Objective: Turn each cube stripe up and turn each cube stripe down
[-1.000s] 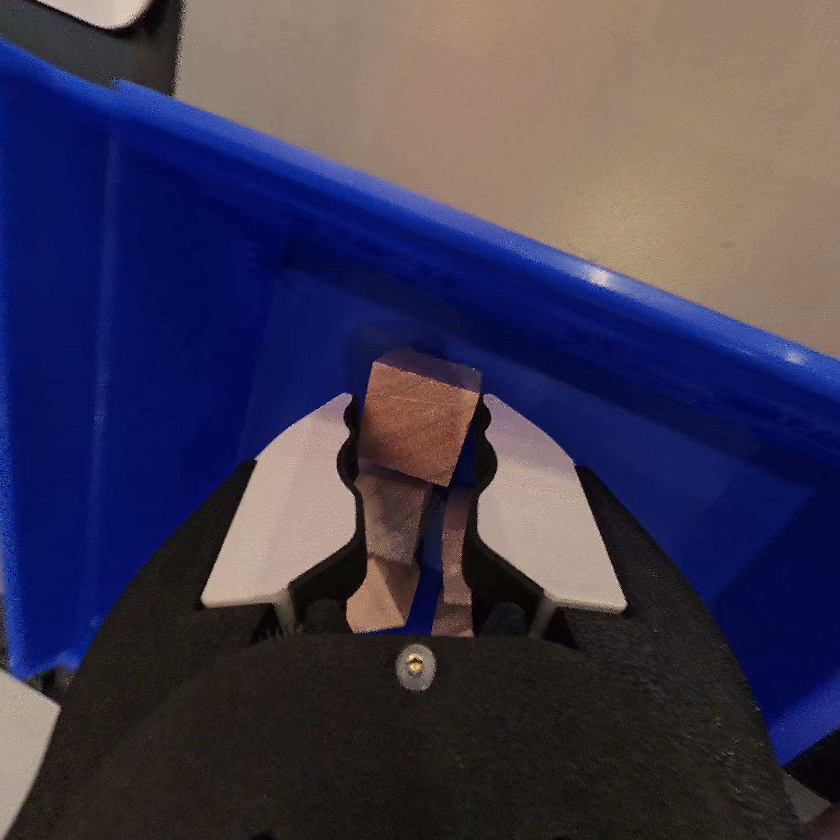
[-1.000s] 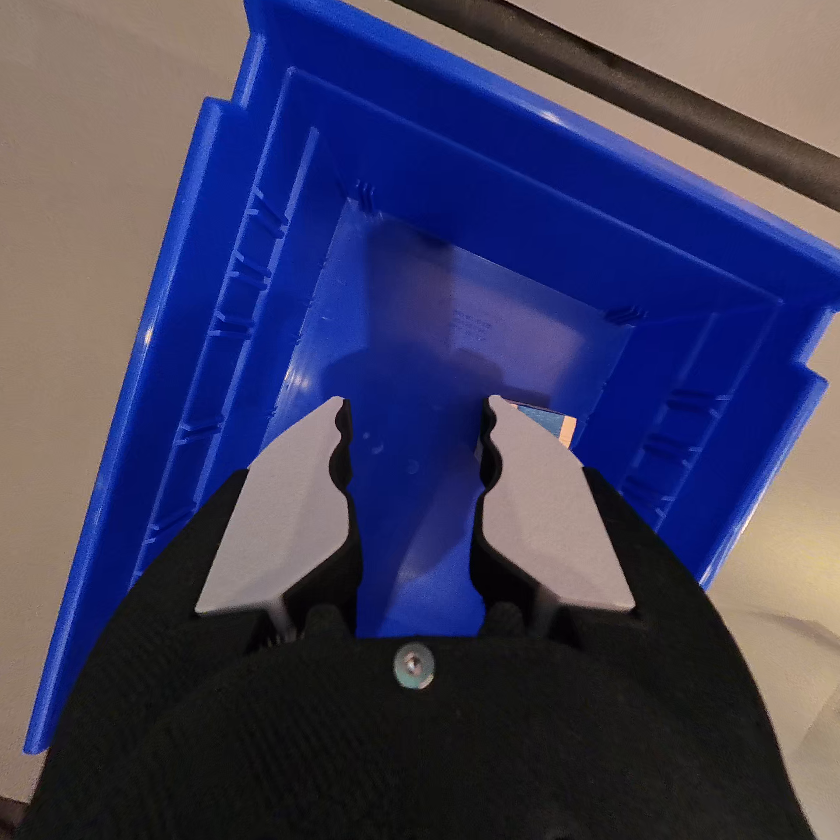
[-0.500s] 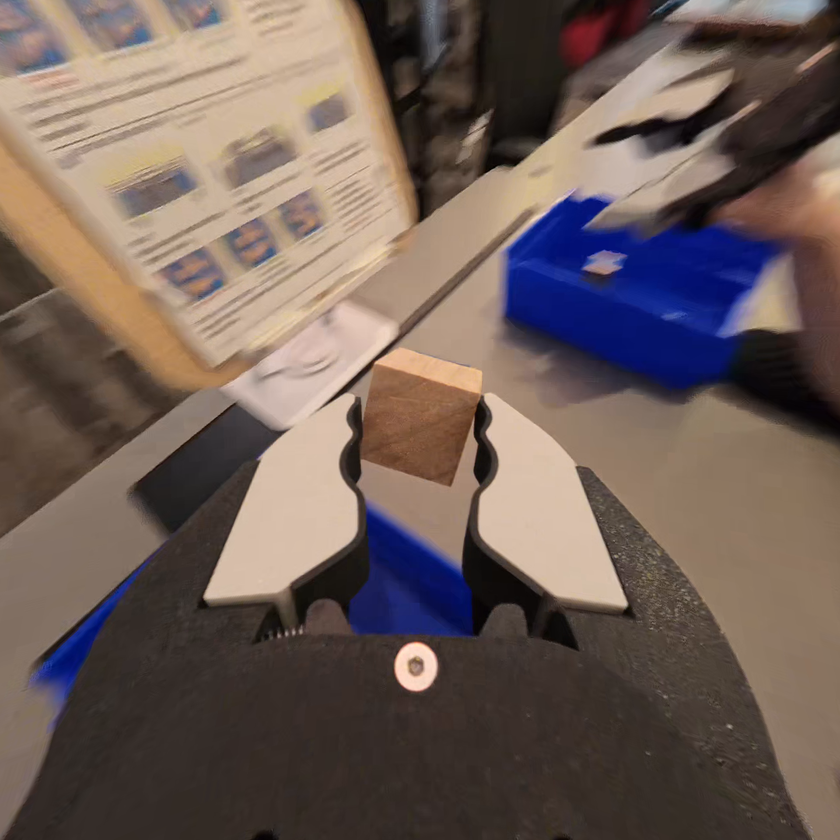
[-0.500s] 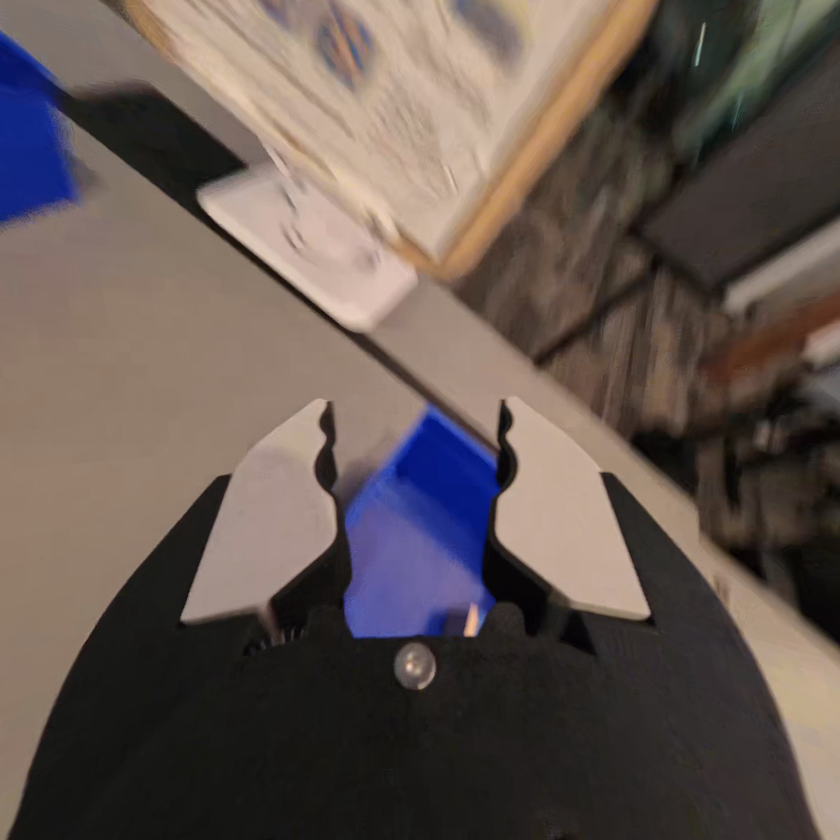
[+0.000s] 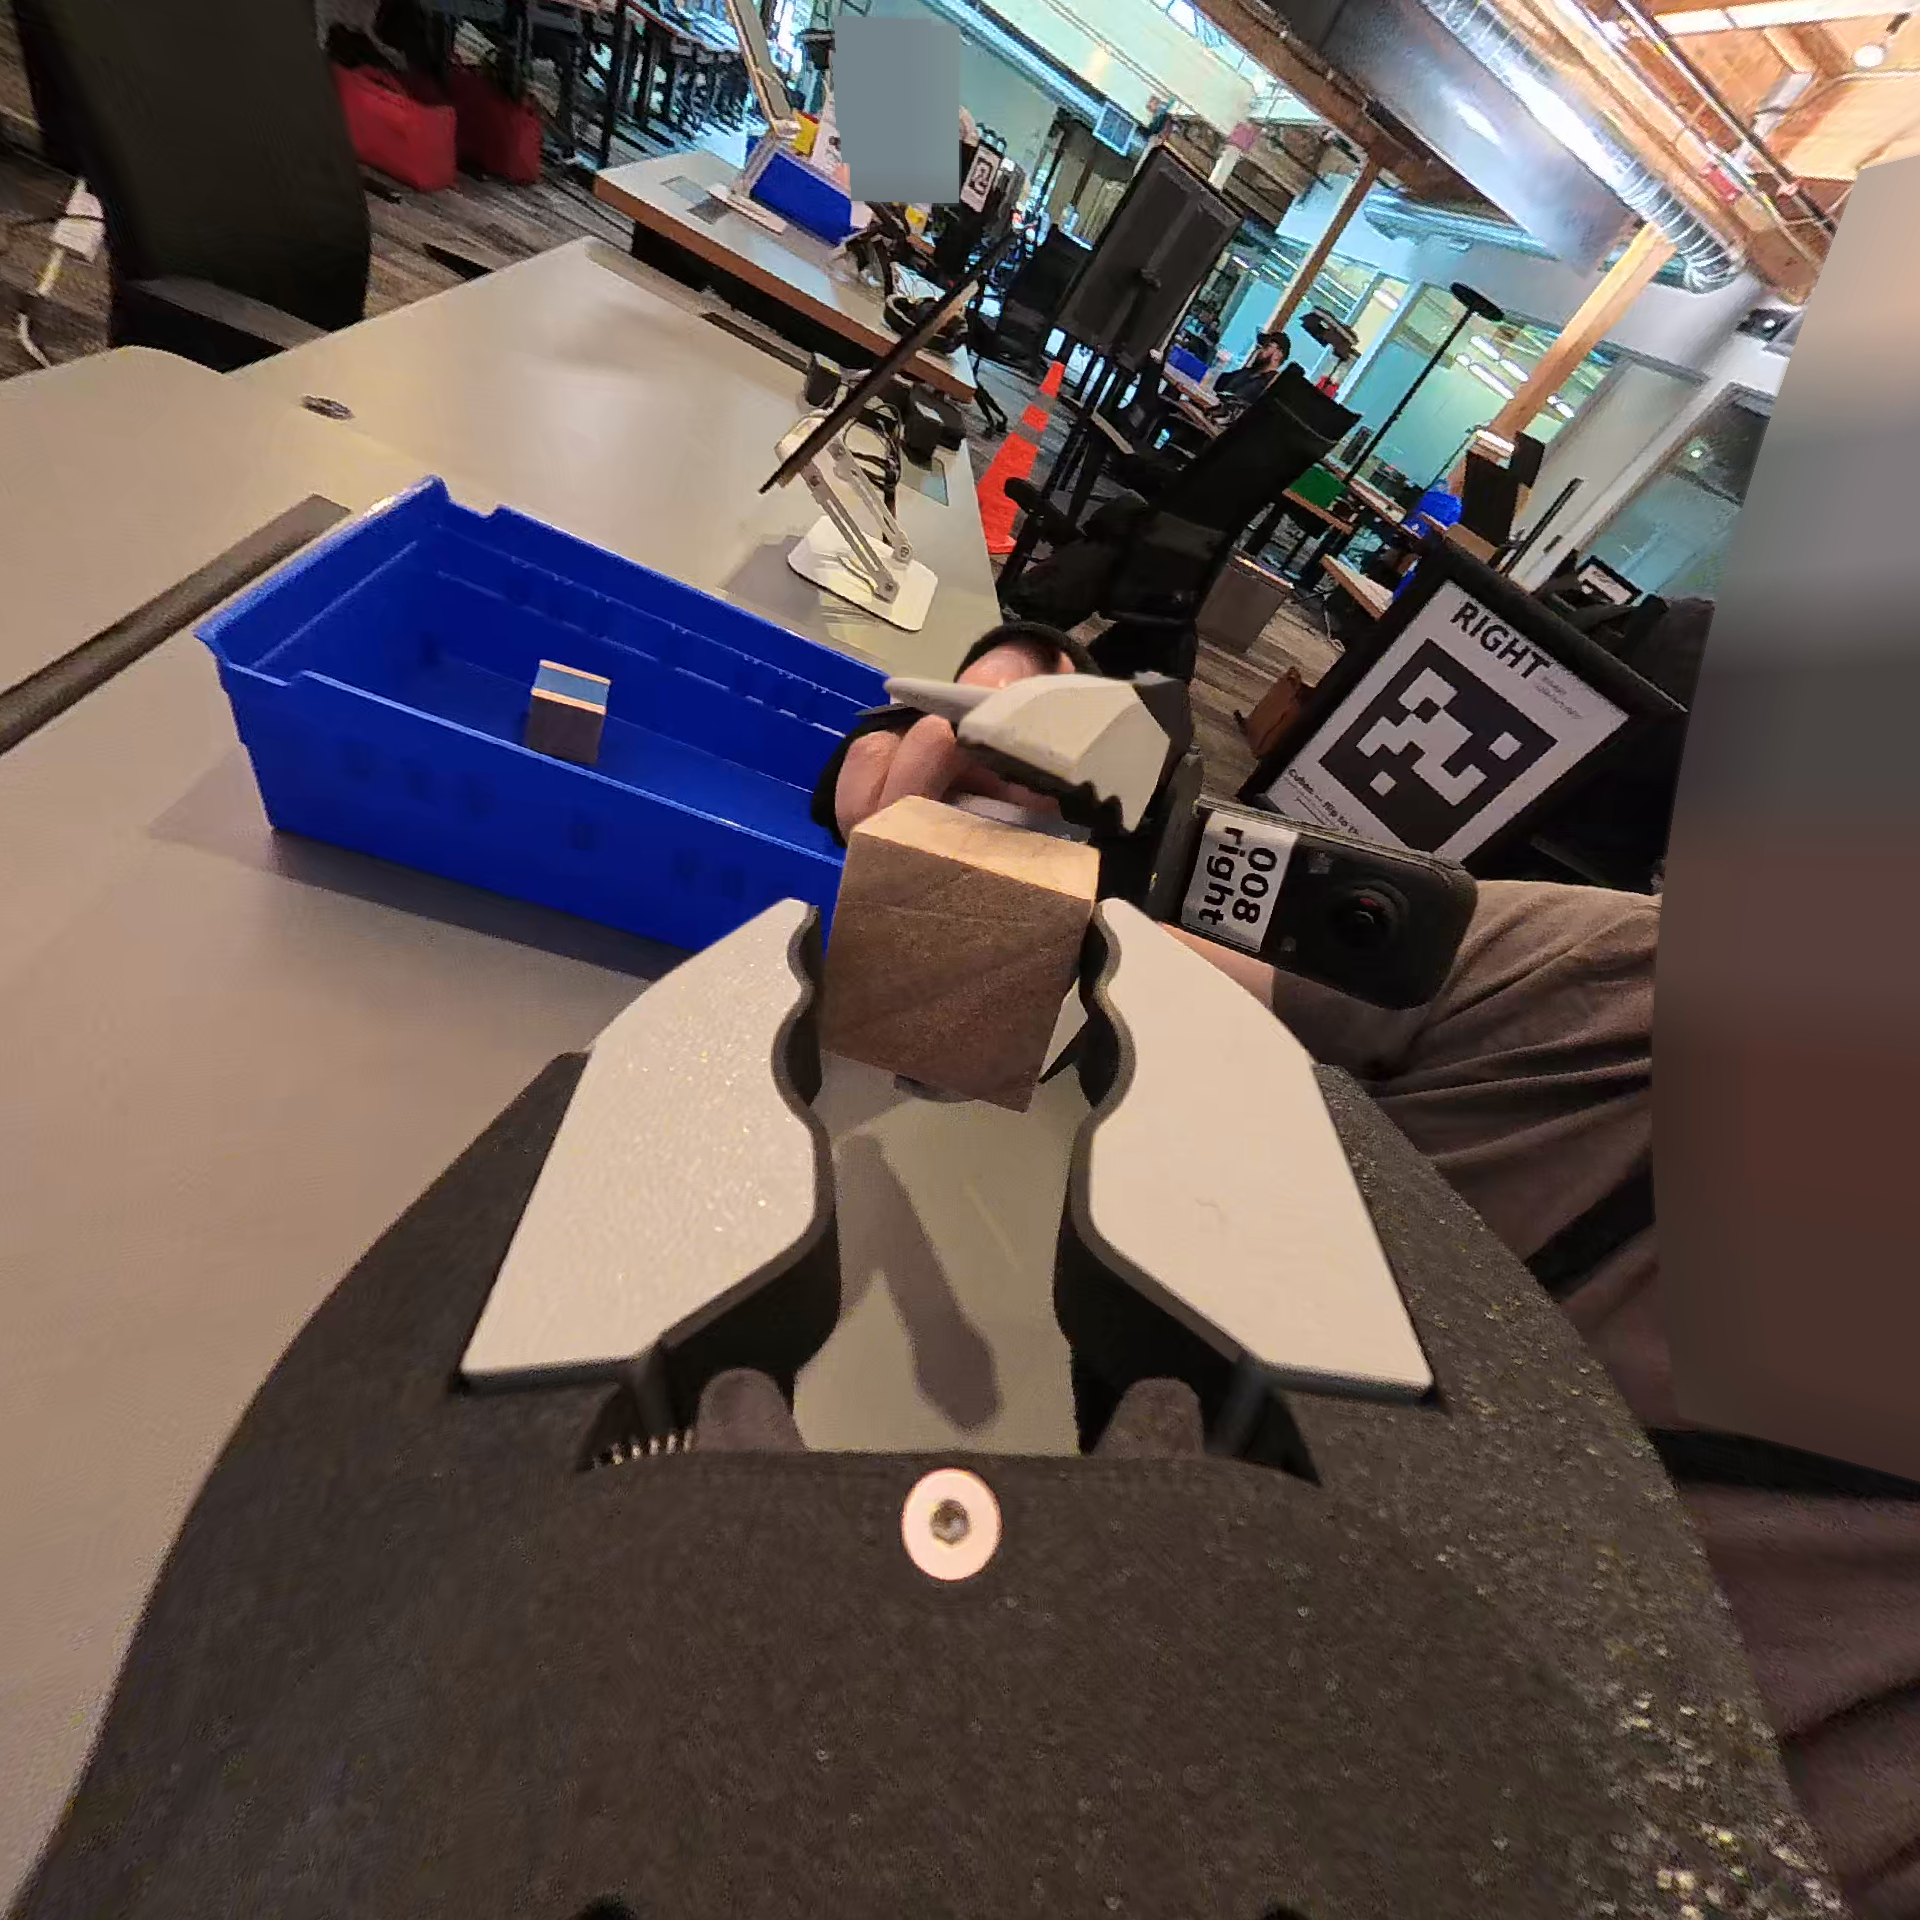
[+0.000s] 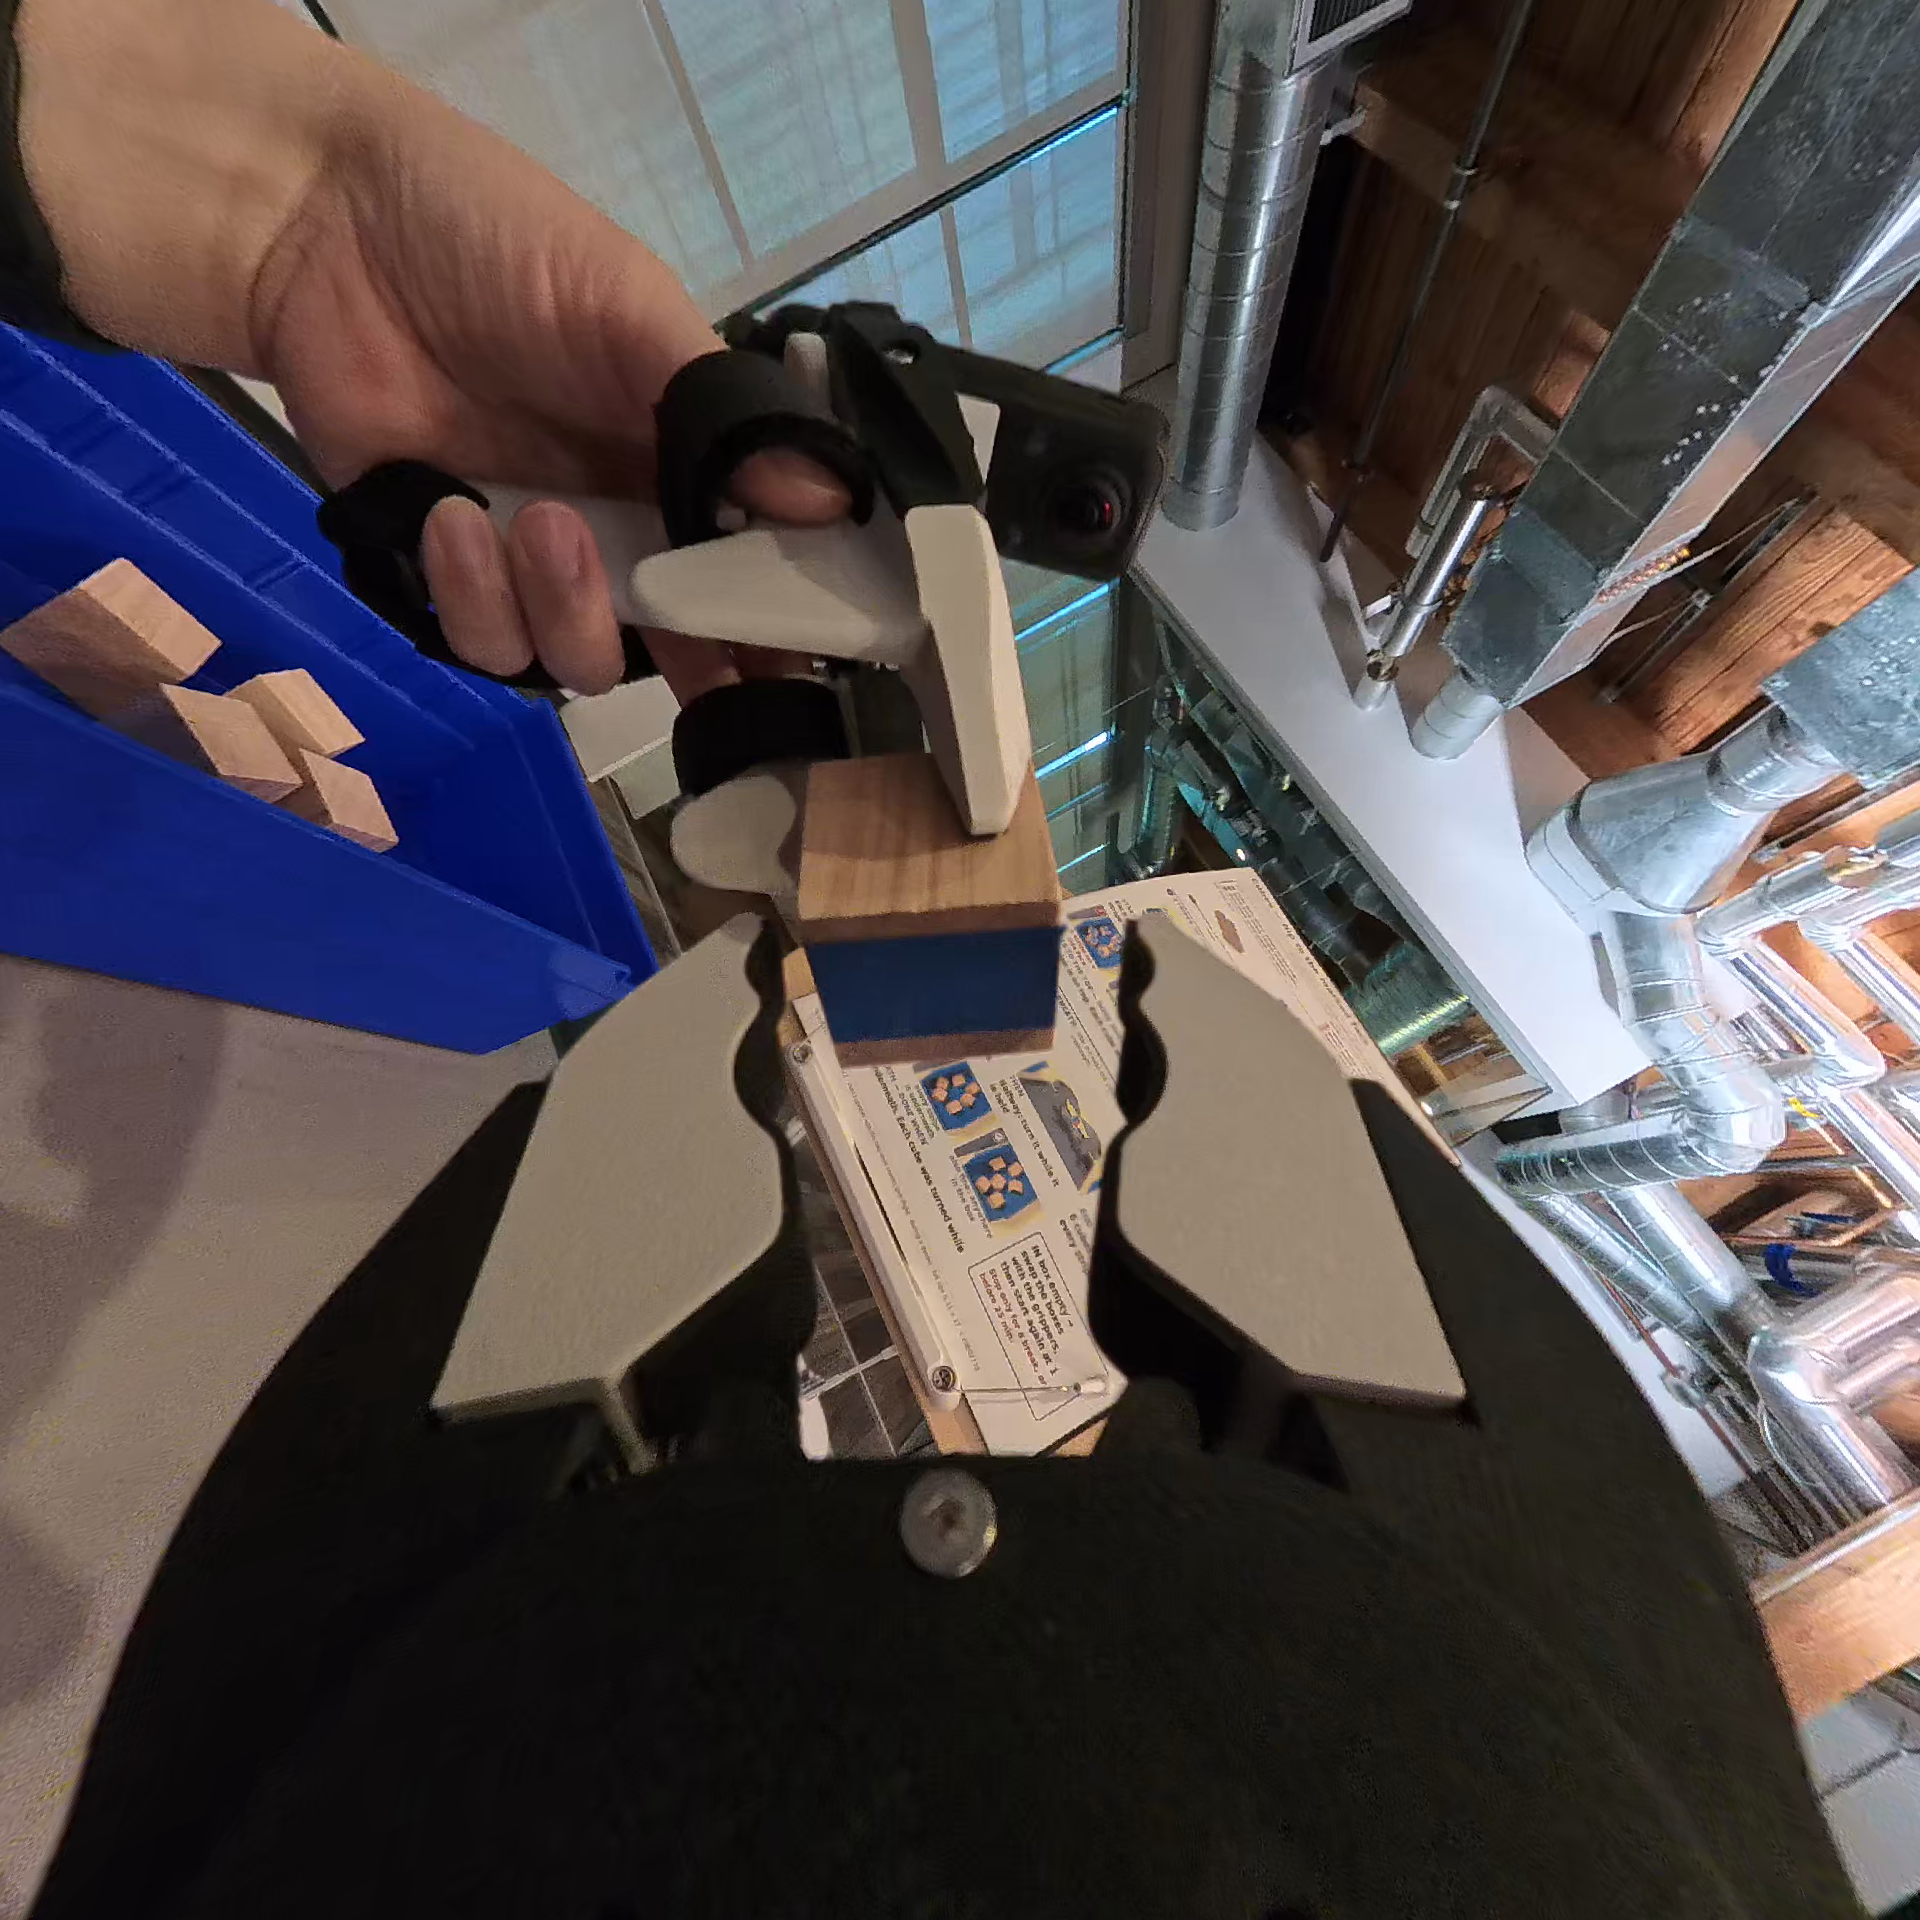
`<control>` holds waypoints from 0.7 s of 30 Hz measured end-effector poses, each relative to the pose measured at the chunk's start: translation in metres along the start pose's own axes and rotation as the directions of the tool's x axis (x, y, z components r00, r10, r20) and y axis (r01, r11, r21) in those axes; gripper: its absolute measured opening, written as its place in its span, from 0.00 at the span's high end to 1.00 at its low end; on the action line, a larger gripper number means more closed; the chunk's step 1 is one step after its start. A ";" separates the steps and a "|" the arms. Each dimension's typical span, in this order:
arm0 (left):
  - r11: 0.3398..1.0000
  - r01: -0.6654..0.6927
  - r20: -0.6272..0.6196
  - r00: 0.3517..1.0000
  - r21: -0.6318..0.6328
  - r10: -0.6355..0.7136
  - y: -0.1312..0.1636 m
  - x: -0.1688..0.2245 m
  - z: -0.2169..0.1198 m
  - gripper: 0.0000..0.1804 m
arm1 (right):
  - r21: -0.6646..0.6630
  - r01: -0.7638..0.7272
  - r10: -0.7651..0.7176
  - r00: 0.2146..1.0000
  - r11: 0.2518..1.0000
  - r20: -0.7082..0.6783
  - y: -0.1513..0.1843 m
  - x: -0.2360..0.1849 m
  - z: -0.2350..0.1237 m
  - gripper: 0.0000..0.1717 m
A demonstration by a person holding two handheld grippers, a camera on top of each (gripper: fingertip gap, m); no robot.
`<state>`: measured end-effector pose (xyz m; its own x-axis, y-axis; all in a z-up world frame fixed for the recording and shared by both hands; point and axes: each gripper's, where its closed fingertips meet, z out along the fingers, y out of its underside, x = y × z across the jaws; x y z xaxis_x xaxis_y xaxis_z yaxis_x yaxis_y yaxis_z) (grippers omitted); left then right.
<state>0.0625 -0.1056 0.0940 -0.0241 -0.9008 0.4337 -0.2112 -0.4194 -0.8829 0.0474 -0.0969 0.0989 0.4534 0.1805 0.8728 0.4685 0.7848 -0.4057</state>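
While the grey desk (image 5: 312,1039) carries 2 blue bins, neither gripper is over either. Far bin (image 5: 540,769), toward the desk's far edge in the left wrist view, holds 1 cube (image 5: 566,712) with a blue stripe facing up. Second bin (image 6: 260,883), at the left of the right wrist view, holds at least 3 plain-looking wooden cubes (image 6: 260,738); stripes not visible there.

Left gripper (image 5: 951,935): fingers closed about 1 cube-width, both pads pressed on the wooden cube (image 5: 956,966), held in the air above the desk's near part. In the right wrist view the same cube (image 6: 925,914) shows its blue stripe (image 6: 930,982) on the face toward the right gripper.

Right gripper (image 6: 945,956): fingers spread wider than the cube, straddling its striped end, a gap visible at each pad, gripping nothing.

Risks, judged: handover in mid-air. If the left lets go before the right pads bite, the cube drops to the desk. The cube sits slightly skewed in the left fingers, so a corner catch could twist it and leave the stripe facing the wrong way.
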 end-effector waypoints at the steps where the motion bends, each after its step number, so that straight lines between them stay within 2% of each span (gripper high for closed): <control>1: 1.000 0.002 -0.004 1.000 -0.005 -0.002 0.001 0.000 0.001 0.74 | 0.004 0.004 -0.004 1.000 1.000 0.004 -0.001 -0.001 -0.001 0.66; 3: 1.000 -0.005 -0.019 1.000 0.006 0.005 0.001 0.000 0.002 0.74 | 0.009 0.016 -0.016 1.000 1.000 0.015 -0.001 -0.003 -0.002 0.74; 6: 0.999 0.002 -0.024 1.000 0.033 -0.001 -0.003 -0.002 0.000 0.73 | -0.001 0.018 -0.018 0.999 1.000 0.039 0.001 -0.004 -0.001 0.74; 8: 0.997 -0.019 -0.010 1.000 0.071 0.019 -0.010 -0.003 -0.008 0.66 | 0.001 0.007 -0.007 0.999 1.000 0.050 0.000 0.000 -0.003 0.74; 11: 0.991 -0.073 0.076 0.995 0.112 0.065 -0.020 -0.009 -0.027 0.66 | -0.089 -0.049 0.053 0.998 0.995 0.040 0.017 0.036 -0.010 0.74; 14: 0.981 -0.126 0.146 0.984 0.145 0.105 -0.029 -0.008 -0.046 0.68 | -0.285 -0.235 0.233 0.972 0.929 -0.041 0.067 0.099 -0.034 0.74; 15: 0.978 -0.142 0.163 0.980 0.151 0.117 -0.031 -0.006 -0.051 0.69 | -0.355 -0.337 0.330 0.940 0.872 -0.083 0.090 0.116 -0.047 0.74; 16: 0.976 -0.156 0.182 0.975 0.154 0.128 -0.033 -0.005 -0.056 0.69 | -0.421 -0.459 0.445 0.885 0.782 -0.137 0.115 0.128 -0.060 0.74; 18: 0.971 -0.181 0.219 0.965 0.158 0.144 -0.035 -0.004 -0.064 0.69 | -0.543 -0.668 0.663 0.707 0.509 -0.248 0.164 0.131 -0.088 0.74; 20: 0.969 -0.193 0.255 0.955 0.152 0.150 -0.036 -0.004 -0.071 0.71 | -0.633 -0.742 0.764 0.536 0.222 -0.361 0.208 0.115 -0.117 0.74; 21: 0.969 -0.197 0.268 0.951 0.147 0.152 -0.036 -0.004 -0.074 0.71 | -0.671 -0.734 0.771 0.487 0.104 -0.412 0.228 0.104 -0.131 0.73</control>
<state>-0.0018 -0.0784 0.1370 0.2067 -0.9511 0.2297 -0.0559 -0.2458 -0.9677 0.3011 0.0232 0.0617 0.8939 0.4484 0.0003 0.2253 -0.4485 -0.8649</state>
